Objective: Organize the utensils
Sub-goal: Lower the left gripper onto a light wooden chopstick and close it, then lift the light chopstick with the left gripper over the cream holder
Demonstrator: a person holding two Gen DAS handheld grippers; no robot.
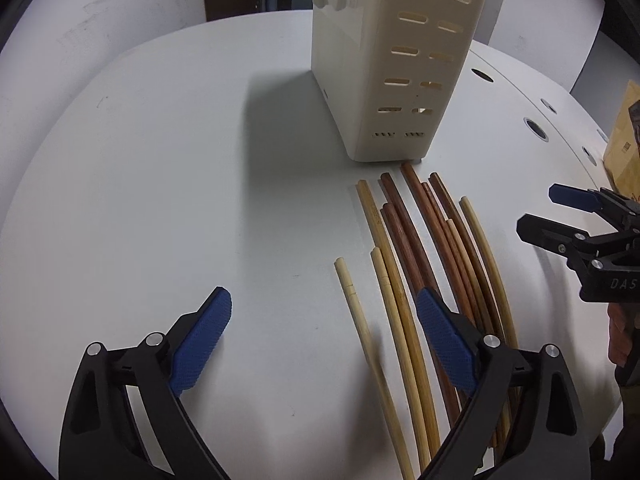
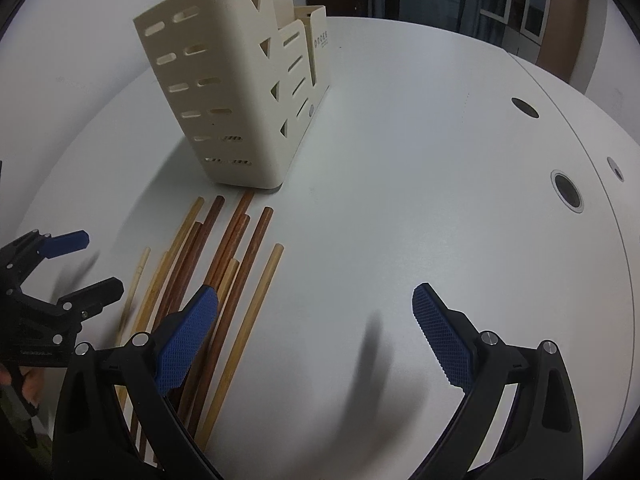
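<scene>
Presently, findings per item:

Left gripper: black two-finger tool with blue textured pads [image 1: 322, 334], jaws spread wide, nothing between them. Its right finger [image 1: 444, 340] overlaps the loose sticks in its own view; contact cannot be confirmed. Seen from the right wrist view it sits at 9 o'clock [image 2: 90, 262].

Right gripper: matching black tool with blue pads [image 2: 316, 324], jaws spread wide, holding nothing. Its left finger [image 2: 188, 336] overlaps the sticks in view; its right finger sits over bare table. In the left wrist view it enters at 3 o'clock [image 1: 536, 210].

Chopsticks: loose bundle of long round wooden sticks, some pale bamboo, some dark reddish brown [image 1: 424, 248] [image 2: 224, 264], lying flat and roughly parallel, several overlapping. Far ends point at the holder, the longest dark one reaching just beside its base. 1 pale stick [image 1: 354, 300] lies slightly apart at the bundle's 9 o'clock side.

Holder: cream plastic slotted utensil caddy, upright, with stepped compartments [image 1: 384, 72] [image 2: 236, 92], at 12 o'clock from the bundle. Contents cannot be determined.

Surface: white table with round cable holes [image 2: 400, 160] [image 1: 160, 160].

Other: tan cardboard box [image 1: 624, 140] at the 3 o'clock edge of the left wrist view.
</scene>
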